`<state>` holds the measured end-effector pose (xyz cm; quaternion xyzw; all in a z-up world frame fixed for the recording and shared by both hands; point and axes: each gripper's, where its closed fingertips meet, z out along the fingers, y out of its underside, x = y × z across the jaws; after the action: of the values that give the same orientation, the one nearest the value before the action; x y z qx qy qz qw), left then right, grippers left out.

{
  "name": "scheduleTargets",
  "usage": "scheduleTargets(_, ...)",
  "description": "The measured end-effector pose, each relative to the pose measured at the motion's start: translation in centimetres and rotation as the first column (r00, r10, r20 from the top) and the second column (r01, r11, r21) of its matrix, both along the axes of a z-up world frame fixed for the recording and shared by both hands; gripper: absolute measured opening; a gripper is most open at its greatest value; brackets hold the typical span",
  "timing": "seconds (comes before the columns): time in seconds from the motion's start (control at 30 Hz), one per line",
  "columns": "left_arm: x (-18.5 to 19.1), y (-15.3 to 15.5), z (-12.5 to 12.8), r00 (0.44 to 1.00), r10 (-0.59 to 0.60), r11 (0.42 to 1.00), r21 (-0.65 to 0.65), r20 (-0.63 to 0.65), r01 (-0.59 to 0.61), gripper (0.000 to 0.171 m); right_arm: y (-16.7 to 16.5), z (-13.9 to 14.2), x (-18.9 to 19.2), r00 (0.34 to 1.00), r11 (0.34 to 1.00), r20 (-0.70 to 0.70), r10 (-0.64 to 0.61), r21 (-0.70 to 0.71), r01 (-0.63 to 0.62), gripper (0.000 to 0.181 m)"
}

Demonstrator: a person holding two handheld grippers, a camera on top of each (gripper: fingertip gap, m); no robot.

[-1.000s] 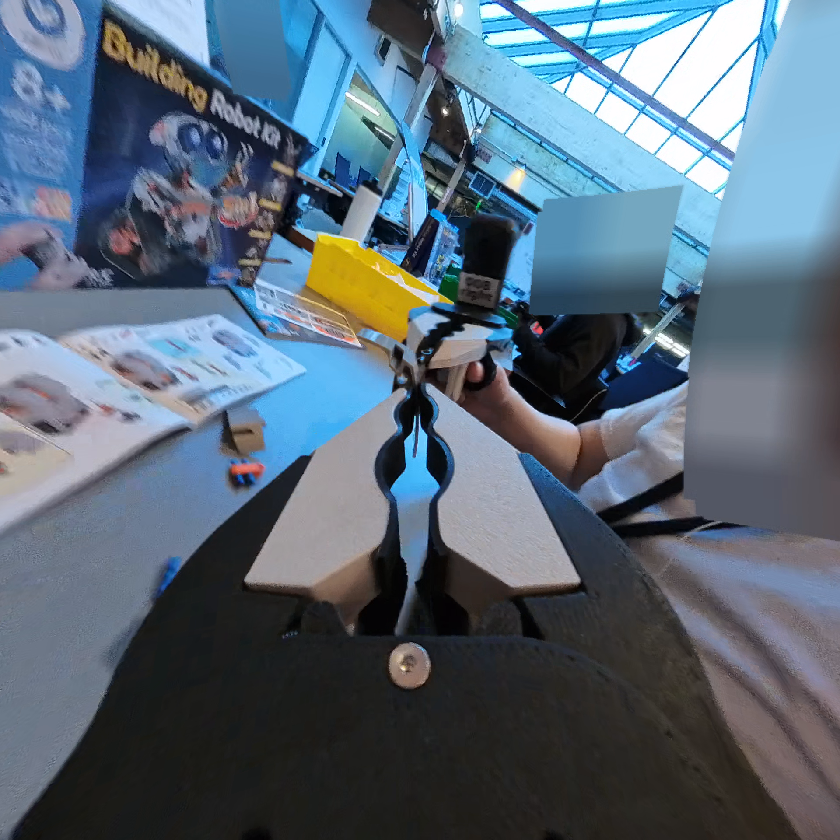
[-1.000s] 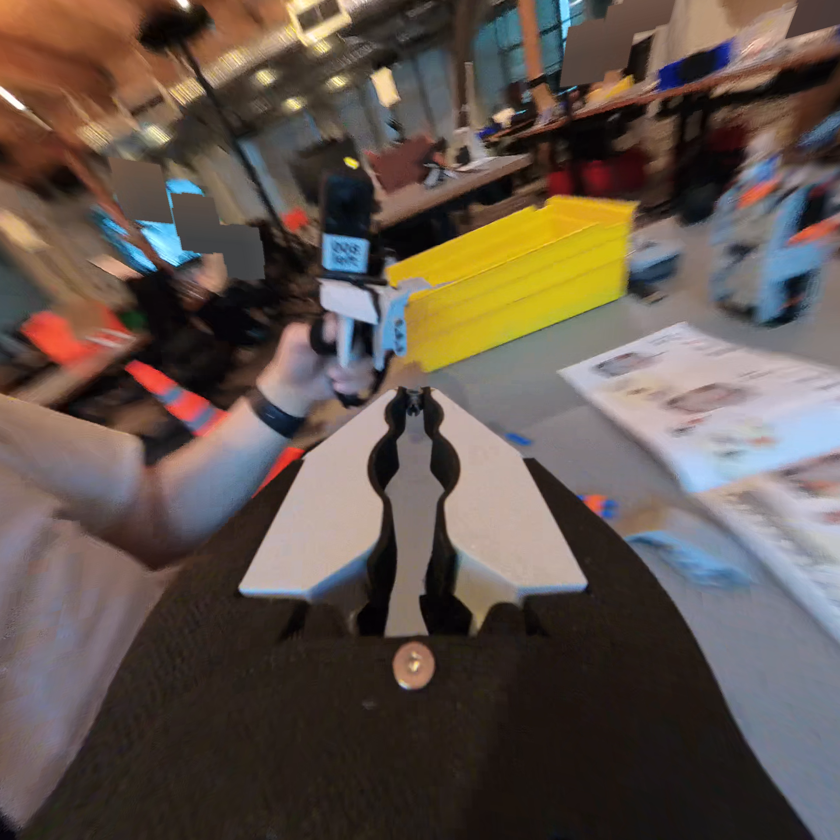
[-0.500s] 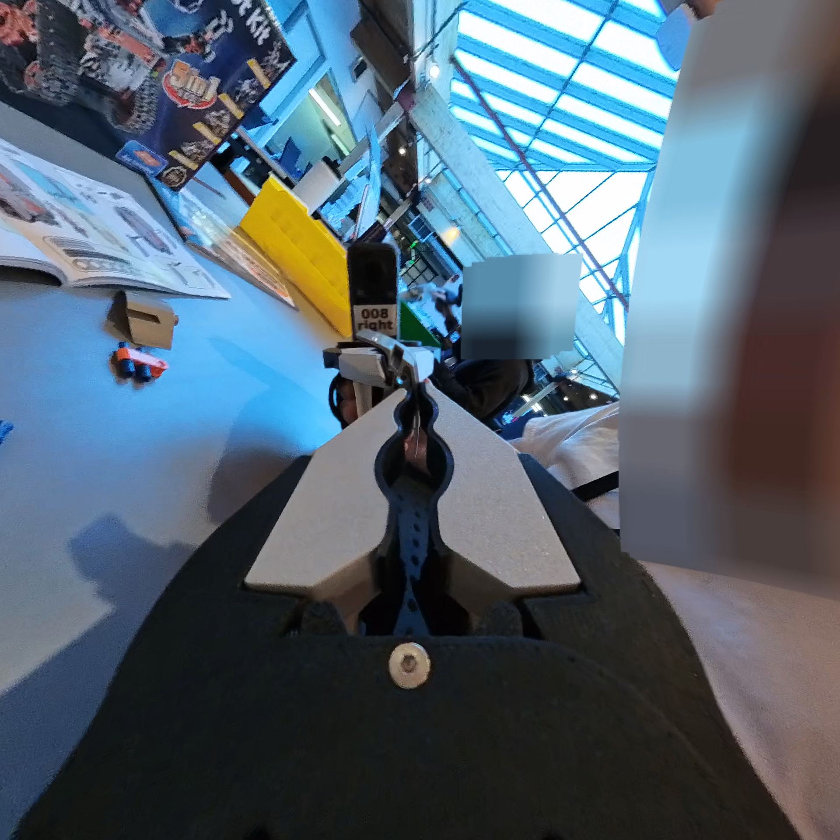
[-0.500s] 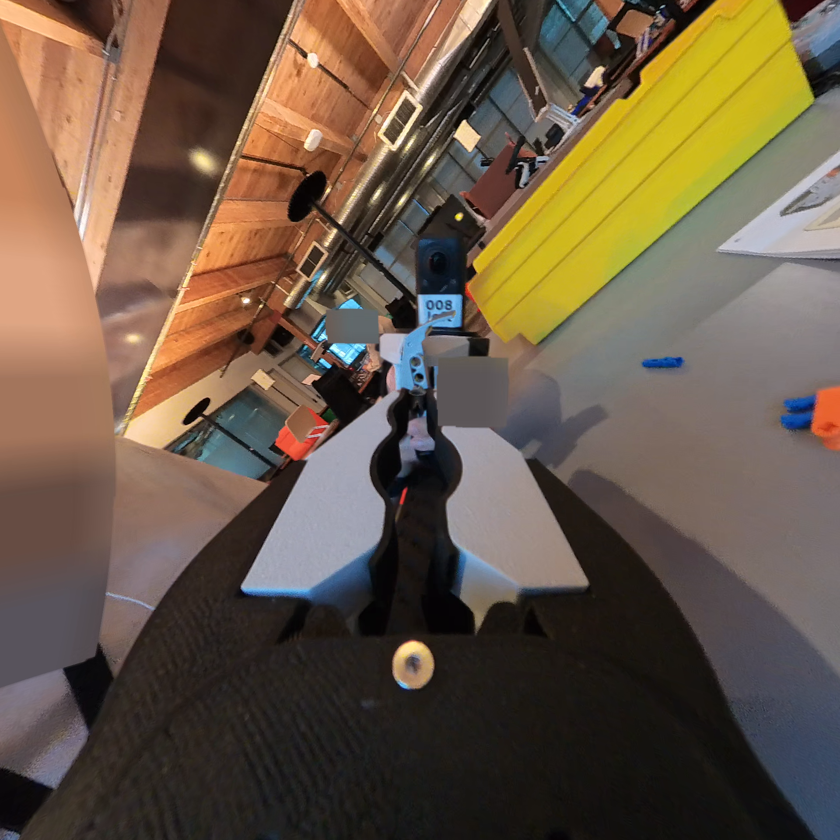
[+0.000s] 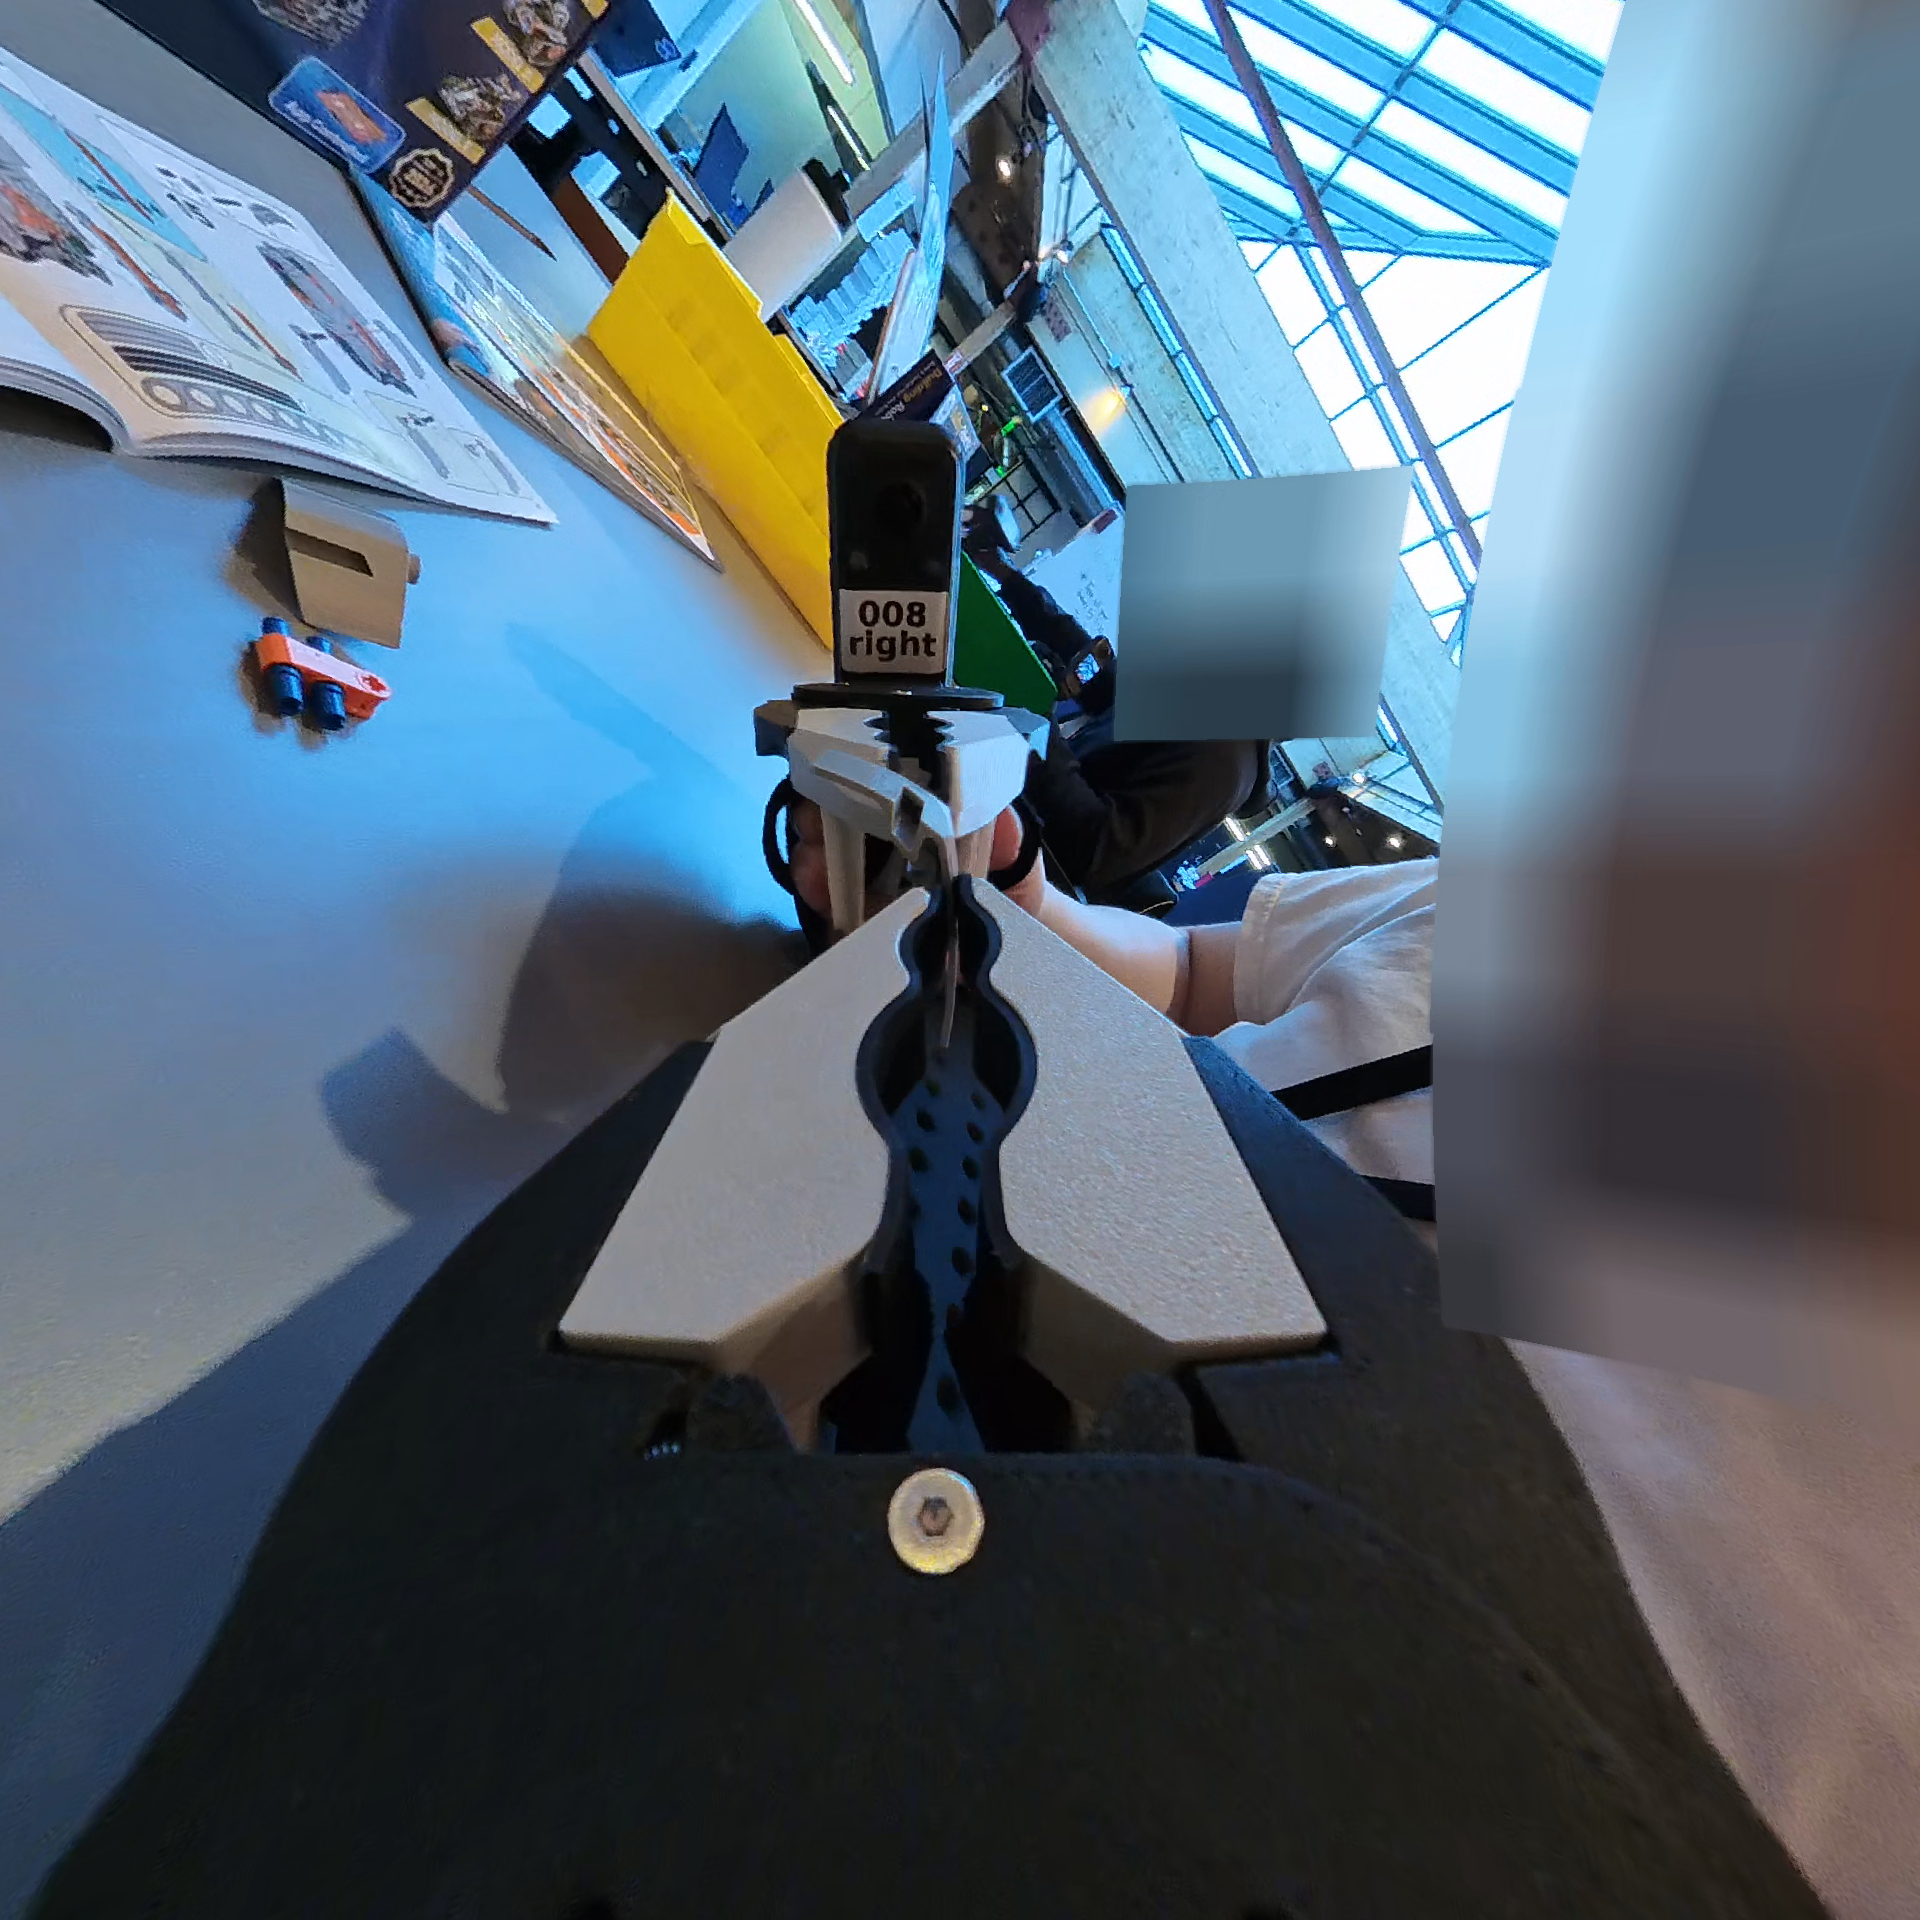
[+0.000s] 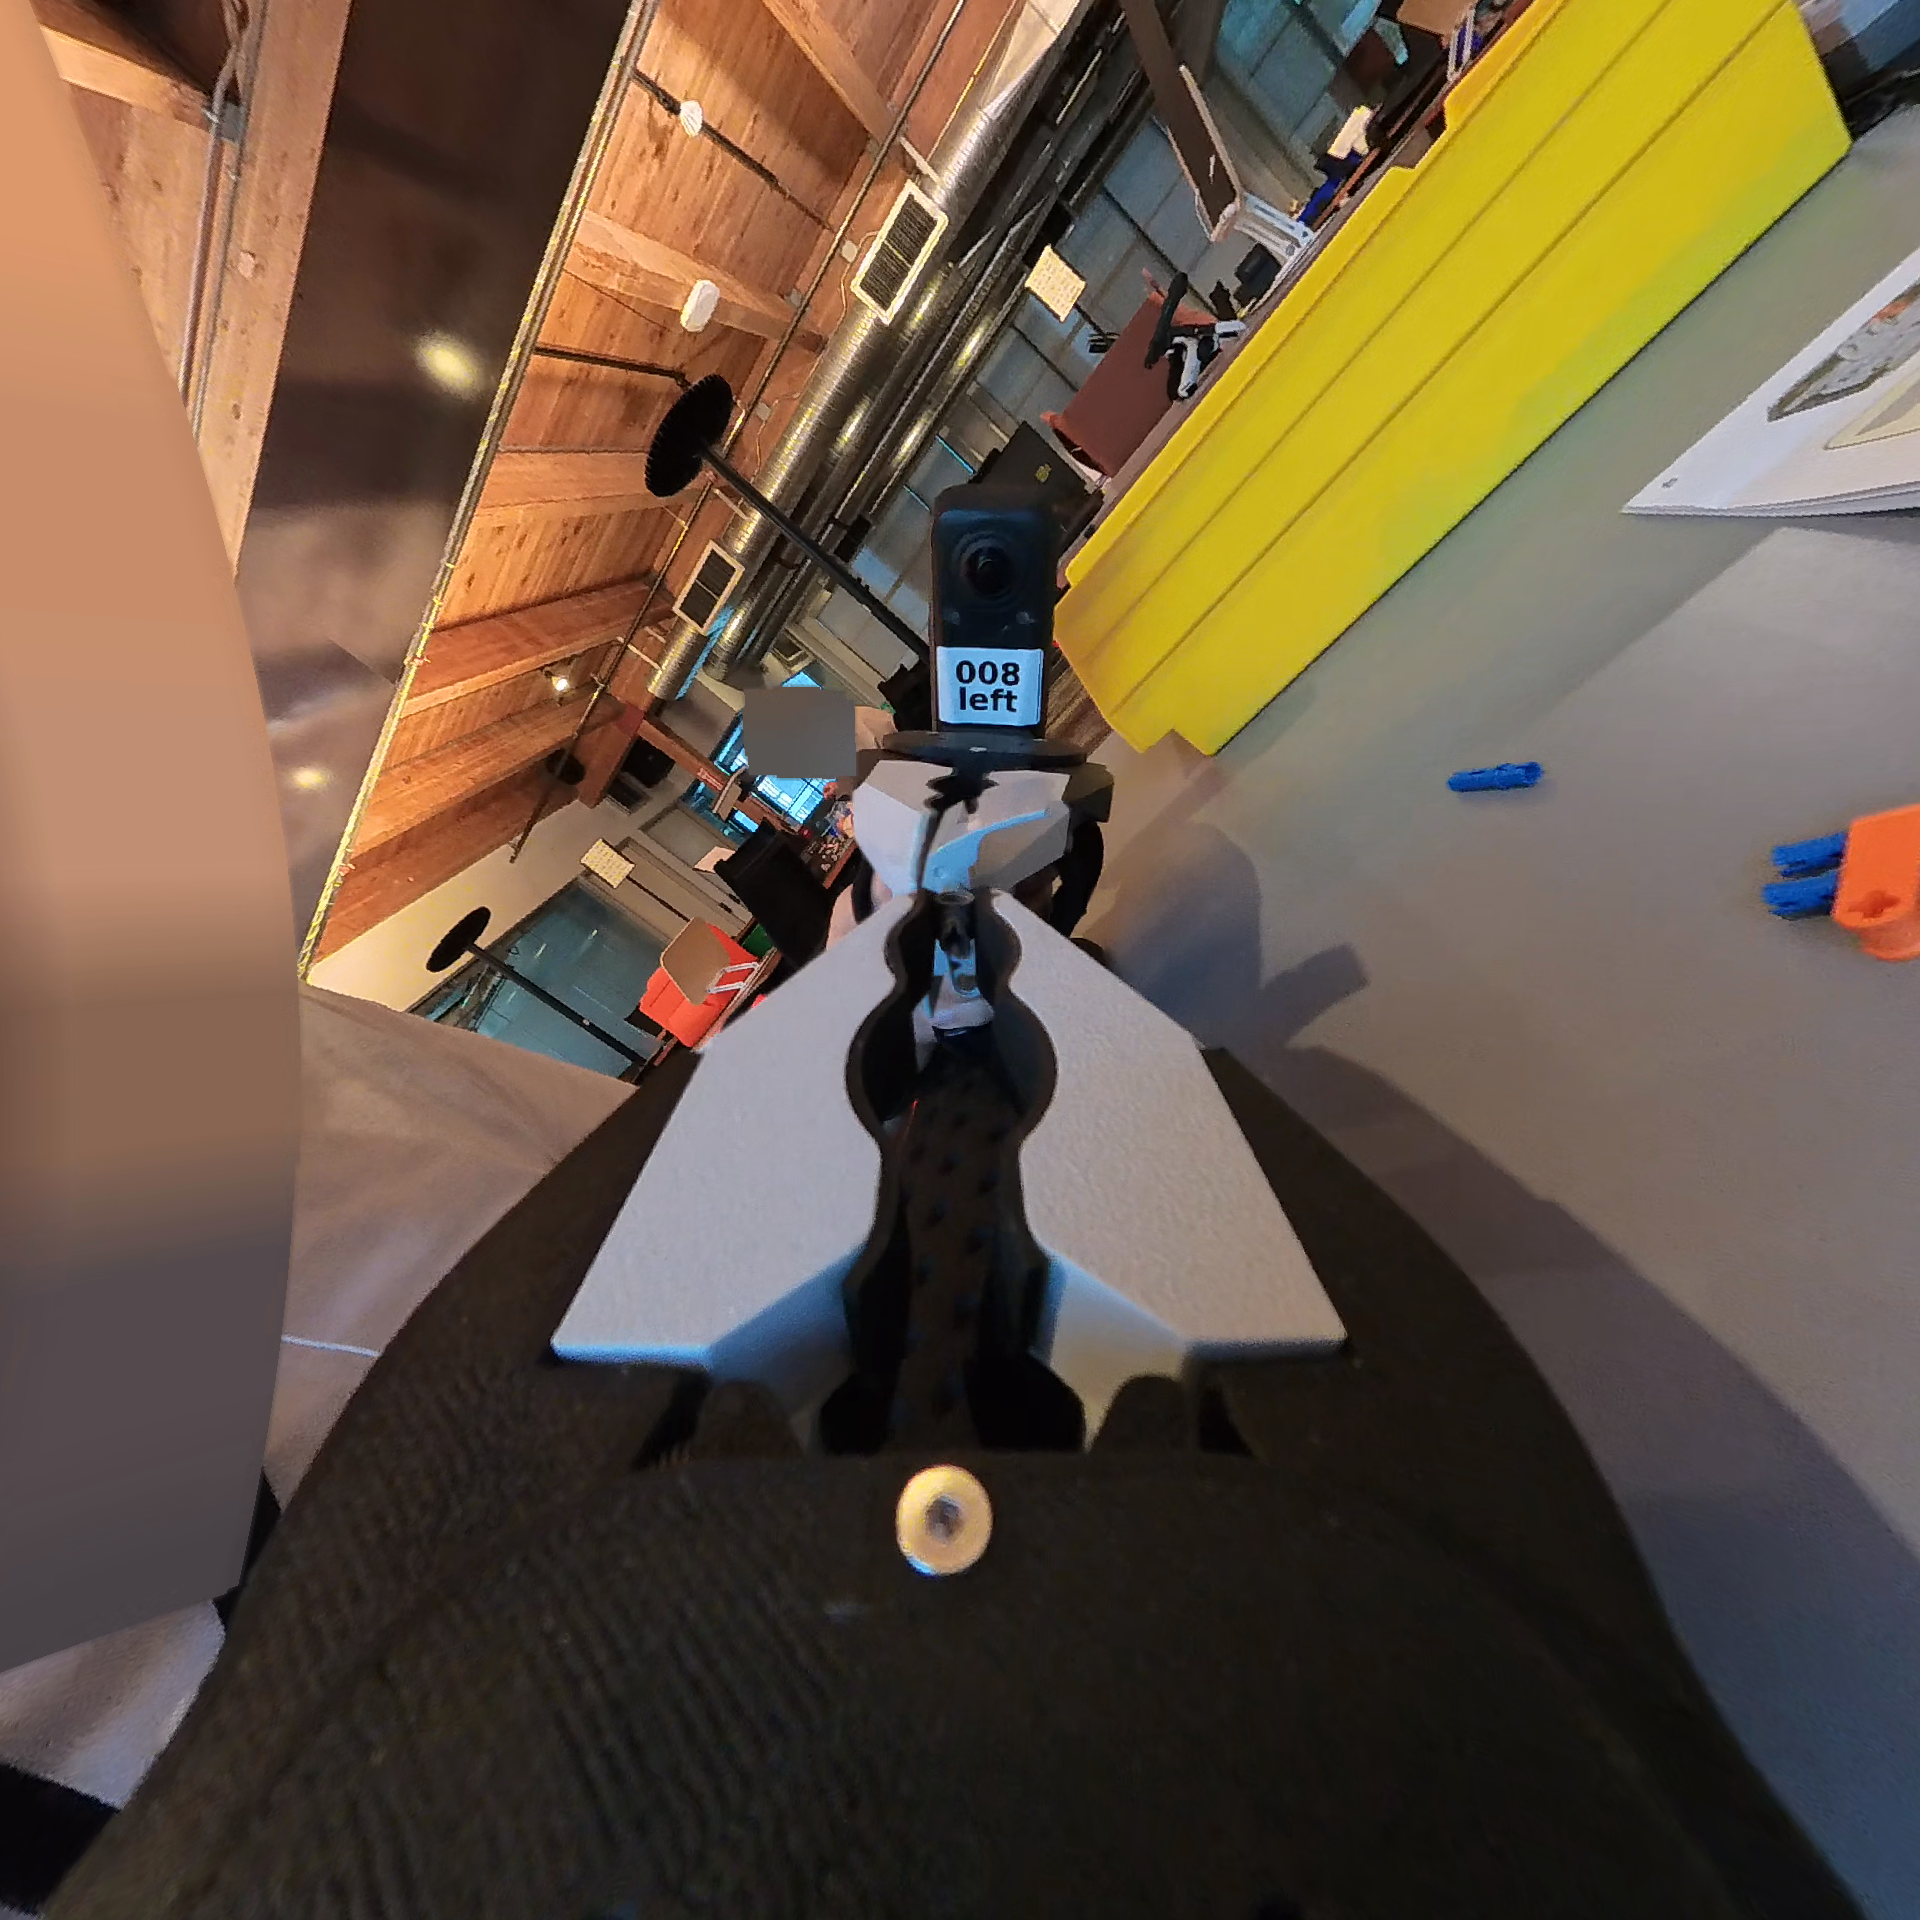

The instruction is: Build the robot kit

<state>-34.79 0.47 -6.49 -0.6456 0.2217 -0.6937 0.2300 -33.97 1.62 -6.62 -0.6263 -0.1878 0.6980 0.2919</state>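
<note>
Both grippers face each other tip to tip above the grey table (image 5: 312, 935). Left gripper (image 5: 954, 894): fingers closed to a narrow slit, tips pinching a thin light part I can't identify. Right gripper (image 6: 951, 904): fingers equally narrow, clamped at the tips on a small white-grey piece (image 6: 961, 961). An orange block (image 5: 312, 665) with blue pegs lies well apart on the table, beside a grey piece (image 5: 343, 561) and an open booklet (image 5: 208, 301). The yellow bin (image 6: 1455, 343) sits farther back.
</note>
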Motion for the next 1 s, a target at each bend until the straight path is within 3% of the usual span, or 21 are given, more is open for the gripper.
scheduleTargets(0.4, -0.1, -0.3, 0.6, 0.999, 0.015, 1.0, -0.012, 0.05, -0.014, 0.0, -0.7, 0.2, -0.4, 0.999, 0.998, 0.028, 0.017, 0.058, -0.019, 0.005)
scheduleTargets(0.83, 0.2, -0.2, -0.8, 0.997, 0.04, 0.999, 0.023, -0.066, -0.039, 0.0, -0.6, -1.4, -0.2, 0.985, 0.99, 0.169, -0.022, 0.143, -0.002, 0.005)
scheduleTargets(1.0, 0.3, -0.5, -0.9, 0.997, 0.027, 0.999, 0.032, -0.071, -0.025, 0.0, -0.8, -1.3, -0.2, 0.987, 0.989, 0.16, -0.01, 0.147, -0.014, 0.005)
